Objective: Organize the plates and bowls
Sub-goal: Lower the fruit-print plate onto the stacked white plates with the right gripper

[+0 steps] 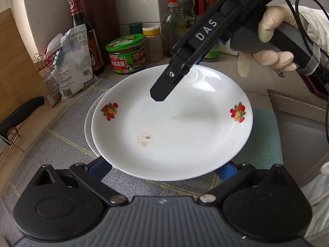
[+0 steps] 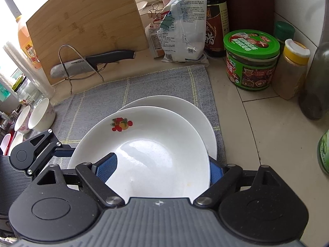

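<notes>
My right gripper (image 2: 162, 170) stands wide, its blue pads (image 2: 107, 167) against opposite edges of the fruit-patterned plate (image 2: 148, 144), which sits between them. My left gripper (image 1: 164, 168) reaches under the same plate's near rim; its fingertips are hidden beneath, so I cannot tell whether it grips. The plate lies slightly askew over a plain white plate (image 2: 197, 117), which rests on the grey checked mat (image 2: 98, 94). Beyond the mat, by the wall, stand a green-lidded jar (image 2: 250, 61), a yellow-capped spice jar (image 2: 292, 70) and a dark sauce bottle (image 2: 216, 20). A knife (image 2: 92, 62) rests in a wire stand before a bamboo cutting board (image 2: 82, 20). Two small bowls (image 2: 41, 115) sit off the mat's left edge.
</notes>
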Motion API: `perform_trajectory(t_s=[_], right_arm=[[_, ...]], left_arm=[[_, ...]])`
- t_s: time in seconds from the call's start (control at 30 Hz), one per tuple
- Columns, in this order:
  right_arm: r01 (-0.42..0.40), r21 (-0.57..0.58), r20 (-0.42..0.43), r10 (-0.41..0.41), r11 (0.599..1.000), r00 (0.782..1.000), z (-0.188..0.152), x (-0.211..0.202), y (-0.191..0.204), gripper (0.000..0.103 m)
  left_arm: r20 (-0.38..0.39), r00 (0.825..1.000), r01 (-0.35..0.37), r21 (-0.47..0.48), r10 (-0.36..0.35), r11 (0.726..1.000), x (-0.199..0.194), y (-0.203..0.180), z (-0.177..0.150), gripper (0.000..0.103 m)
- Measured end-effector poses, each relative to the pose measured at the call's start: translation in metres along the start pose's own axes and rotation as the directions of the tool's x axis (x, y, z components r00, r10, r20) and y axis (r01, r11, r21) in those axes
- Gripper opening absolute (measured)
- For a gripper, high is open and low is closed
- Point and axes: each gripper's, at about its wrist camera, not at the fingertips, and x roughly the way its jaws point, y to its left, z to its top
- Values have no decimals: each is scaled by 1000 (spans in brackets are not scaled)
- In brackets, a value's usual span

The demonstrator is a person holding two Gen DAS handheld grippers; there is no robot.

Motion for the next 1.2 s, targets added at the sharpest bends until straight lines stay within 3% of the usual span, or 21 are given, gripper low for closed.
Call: perform_trajectory(t_s=[0.53,1.2], right_arm=[[41,-4,-5,-41,999,999,6,5,-5,93],[94,13,-31,-93,996,995,11,11,-8,93]], left_arm=[[-37,999,-3,35,4,999,15,5,10,102],[-73,996,60,30,-57,998,27,13,15,103]])
